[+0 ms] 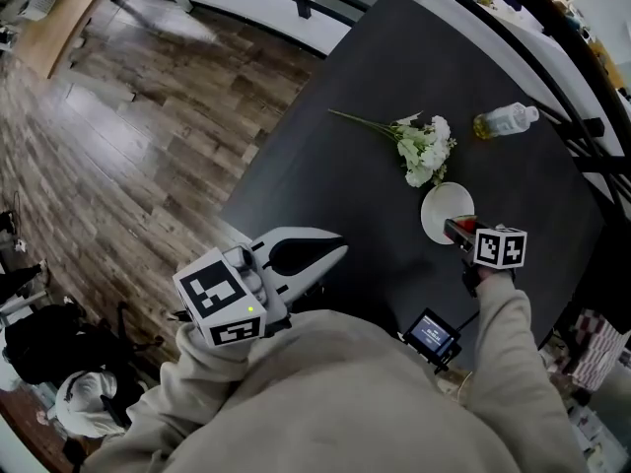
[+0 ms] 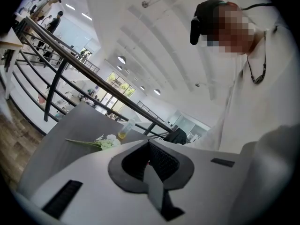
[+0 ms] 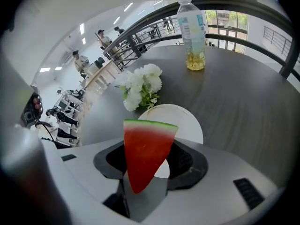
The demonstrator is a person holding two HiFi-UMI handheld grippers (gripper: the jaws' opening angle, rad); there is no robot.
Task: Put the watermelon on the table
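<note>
A red wedge of watermelon (image 3: 143,158) with a green rind stands upright between the jaws of my right gripper (image 3: 152,146), which is shut on it. In the head view the right gripper (image 1: 456,230) hangs tilted downward over the near edge of a white plate (image 1: 439,205) on the dark table (image 1: 375,77); a bit of the red watermelon (image 1: 462,228) shows at its tip. The same plate (image 3: 180,118) lies just behind the slice. My left gripper (image 1: 338,250) is held at the table's near edge, jaws together and empty (image 2: 149,143).
White flowers (image 1: 422,148) with a long green stem lie beyond the plate, and a plastic bottle (image 1: 508,120) of yellowish liquid lies further right. A black railing (image 1: 552,28) runs behind the table. Wooden floor (image 1: 118,136) is on the left, with bags (image 1: 39,343).
</note>
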